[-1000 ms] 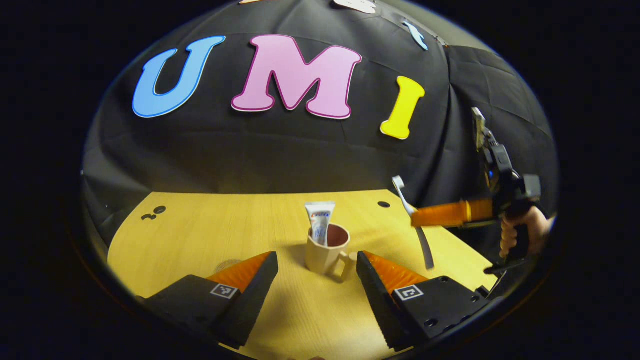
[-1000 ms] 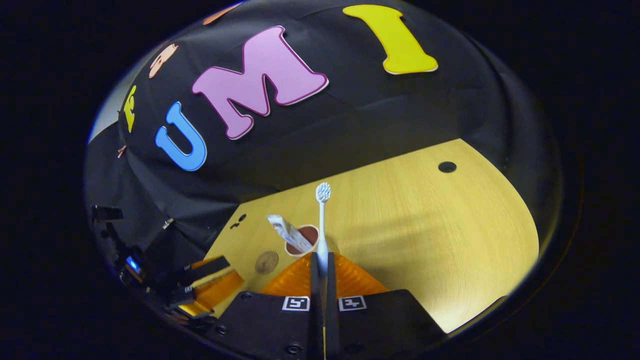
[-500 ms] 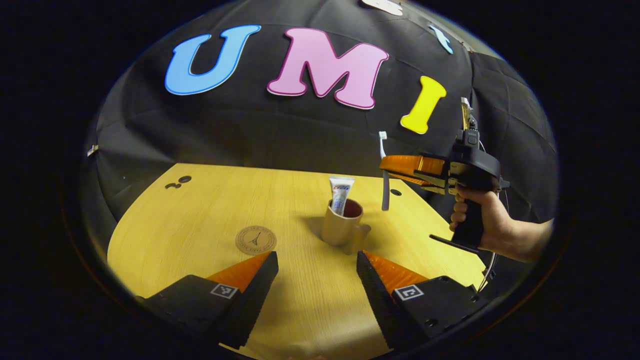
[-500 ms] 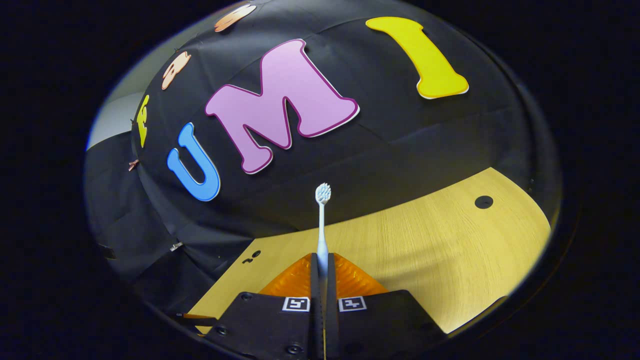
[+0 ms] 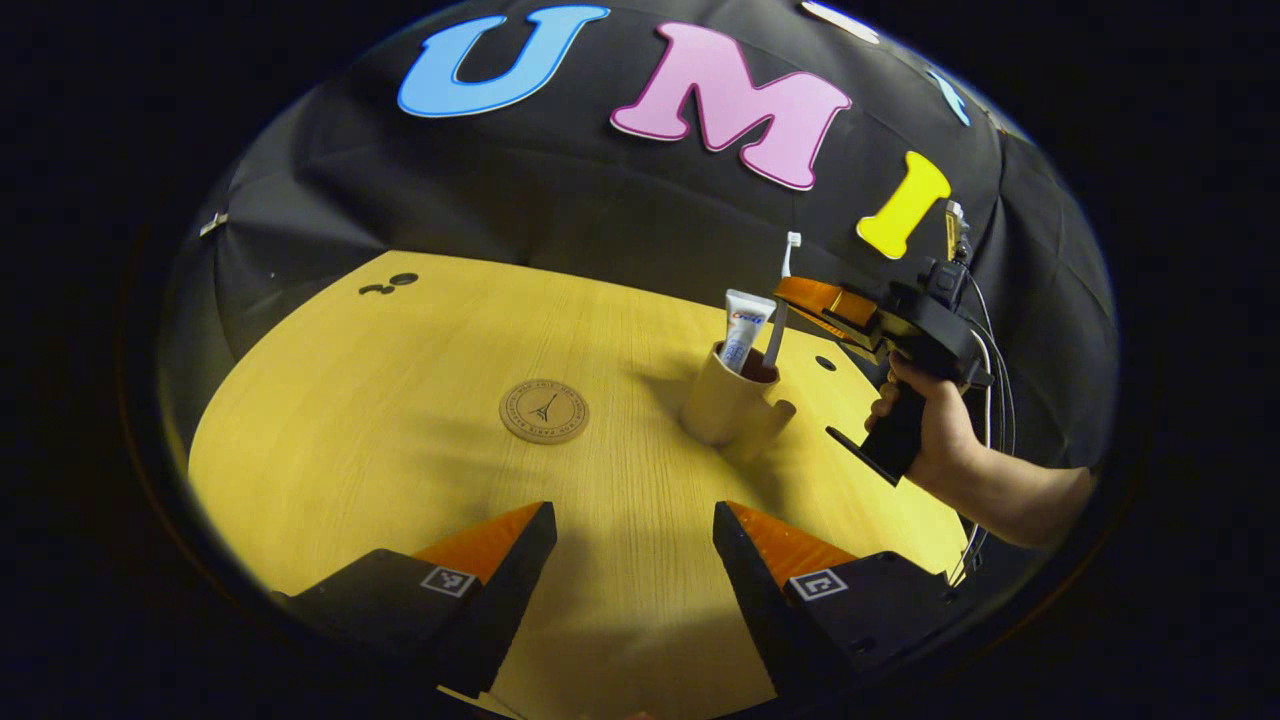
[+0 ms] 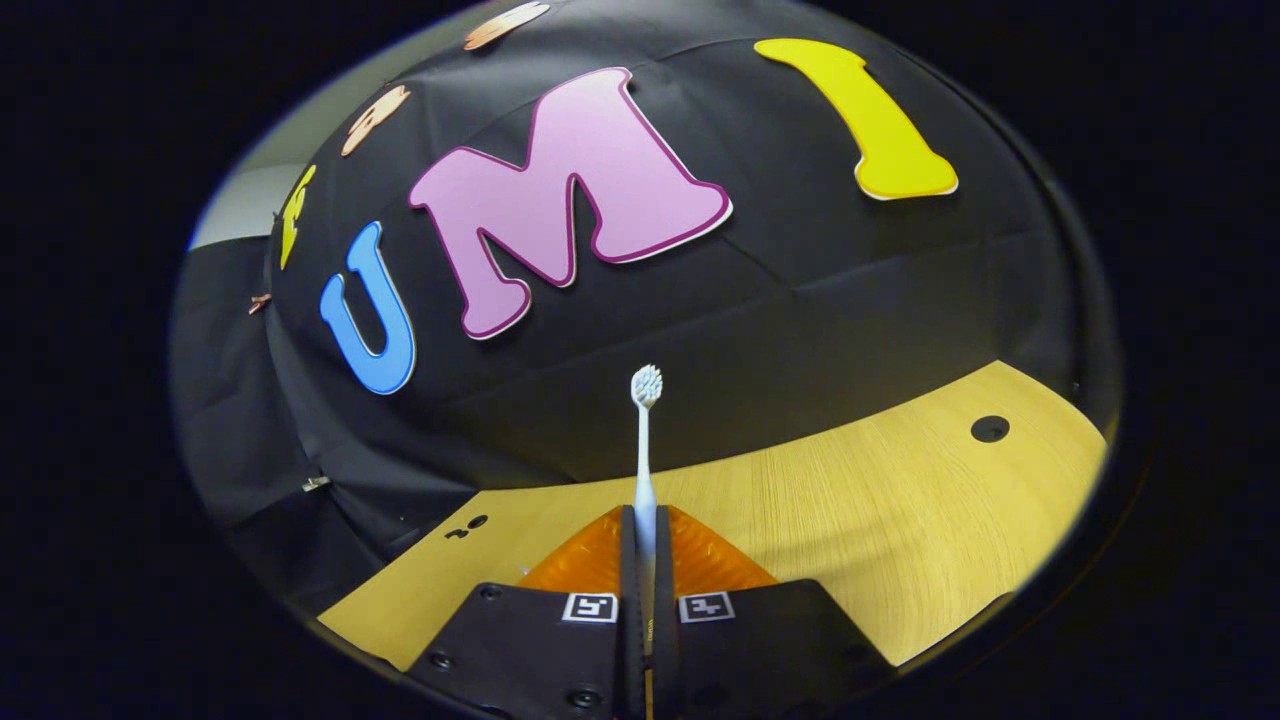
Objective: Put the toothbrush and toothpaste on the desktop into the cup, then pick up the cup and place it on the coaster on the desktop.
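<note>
The right gripper, fingers clamped on the toothbrush, has now lowered its handle into the cup, while the left gripper waits with fingers apart.

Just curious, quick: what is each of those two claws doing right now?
Left gripper: open, holding nothing, above the table.
Right gripper: shut on the toothbrush, whose lower end is at the cup.

A light wooden table carries a round coaster and, just beside it, a tan cup.
</note>
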Demonstrator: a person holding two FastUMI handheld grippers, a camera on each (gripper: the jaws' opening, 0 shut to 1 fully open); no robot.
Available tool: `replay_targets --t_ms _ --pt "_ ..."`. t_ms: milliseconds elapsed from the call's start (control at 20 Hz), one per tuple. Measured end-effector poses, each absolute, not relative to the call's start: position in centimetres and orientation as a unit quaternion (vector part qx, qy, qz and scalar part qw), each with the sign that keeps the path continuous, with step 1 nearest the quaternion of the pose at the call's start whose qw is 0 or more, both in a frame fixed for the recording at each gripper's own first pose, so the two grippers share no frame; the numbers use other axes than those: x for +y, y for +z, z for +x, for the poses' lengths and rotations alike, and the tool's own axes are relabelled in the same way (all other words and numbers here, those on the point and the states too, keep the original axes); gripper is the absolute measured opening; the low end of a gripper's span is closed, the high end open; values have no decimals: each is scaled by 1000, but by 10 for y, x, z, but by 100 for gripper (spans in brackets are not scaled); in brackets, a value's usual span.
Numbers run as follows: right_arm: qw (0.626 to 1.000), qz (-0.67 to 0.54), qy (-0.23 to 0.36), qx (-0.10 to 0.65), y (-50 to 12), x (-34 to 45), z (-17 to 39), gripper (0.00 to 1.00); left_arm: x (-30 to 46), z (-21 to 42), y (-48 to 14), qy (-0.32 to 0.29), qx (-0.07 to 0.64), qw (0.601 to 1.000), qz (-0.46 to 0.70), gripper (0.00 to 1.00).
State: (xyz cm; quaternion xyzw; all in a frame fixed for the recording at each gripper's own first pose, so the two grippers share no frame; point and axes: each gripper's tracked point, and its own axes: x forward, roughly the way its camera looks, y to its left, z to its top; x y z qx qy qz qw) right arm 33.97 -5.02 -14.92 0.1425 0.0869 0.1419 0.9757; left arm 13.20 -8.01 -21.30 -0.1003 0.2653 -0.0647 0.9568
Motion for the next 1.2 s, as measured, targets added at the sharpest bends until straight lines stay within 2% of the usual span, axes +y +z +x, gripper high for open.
replay_targets --t_ms 500,600,650,700,750,800,850,1000,1200 --pt "982 83 156 67 -179 -39 323 11 -70 131 -248 -53 291 946 -135 98" --pt "984 76 147 61 -172 -47 314 26 -74 131 -248 -57 291 946 -132 98" --pt "985 82 143 57 -166 -51 309 42 -75 131 -248 -58 292 946 -128 98" --pt "984 93 144 59 -161 -54 303 52 -78 131 -246 -61 292 946 -125 98" --pt "981 104 149 65 -157 -54 297 72 -80 131 -244 -64 292 946 -123 98" --pt "980 110 148 72 -155 -56 292 87 -83 131 -240 -66 289 947 -120 98" --pt "980 111 144 82 -154 -60 288 96 -84 130 -237 -66 287 948 -117 98" --pt "981 96 123 119 -155 -69 271 98 -83 123 -228 -53 284 951 -112 98" --pt "970 79 84 216 -168 -74 256 98 -82 109 -225 -54 294 947 -116 98"
